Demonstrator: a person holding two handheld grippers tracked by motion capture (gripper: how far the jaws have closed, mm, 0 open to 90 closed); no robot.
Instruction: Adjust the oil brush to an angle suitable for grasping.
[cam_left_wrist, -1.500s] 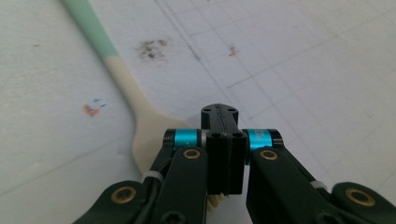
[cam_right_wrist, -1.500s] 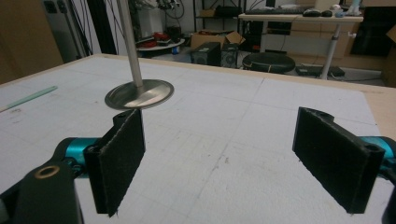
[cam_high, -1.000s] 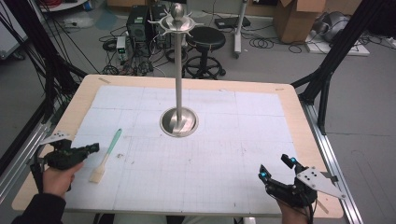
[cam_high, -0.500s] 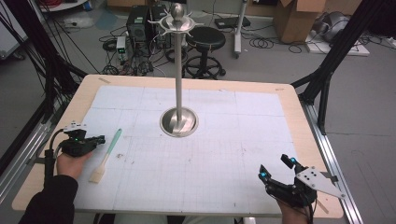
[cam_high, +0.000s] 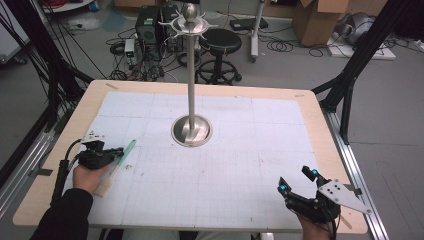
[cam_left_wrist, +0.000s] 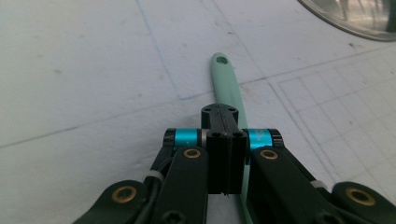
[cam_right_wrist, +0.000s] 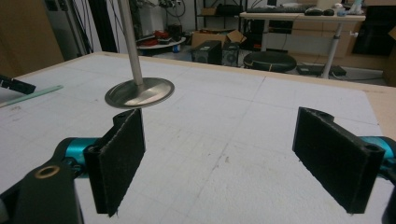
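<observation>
A brush (cam_high: 128, 147) with a mint-green handle and a pale wooden head lies on the white gridded mat at the near left. My left gripper (cam_high: 118, 152) hovers right over its handle, jaws pressed together with nothing between them. In the left gripper view the green handle (cam_left_wrist: 225, 79) runs out from under the shut left gripper (cam_left_wrist: 220, 112); I cannot tell if they touch. My right gripper (cam_high: 296, 180) rests at the near right corner, open and empty. In its own view the right gripper (cam_right_wrist: 233, 154) has pads (cam_right_wrist: 119, 158) standing far apart.
A tall metal stand (cam_high: 191, 75) with a round base (cam_high: 191, 132) rises from the middle of the table; its base (cam_right_wrist: 139, 92) is also in the right gripper view. The wooden table edge (cam_high: 345, 150) borders the mat. Cables, a stool and boxes lie on the floor beyond.
My left hand has moved to the right and slightly down, from beside the brush to over its handle. The right gripper has stayed where it was.
</observation>
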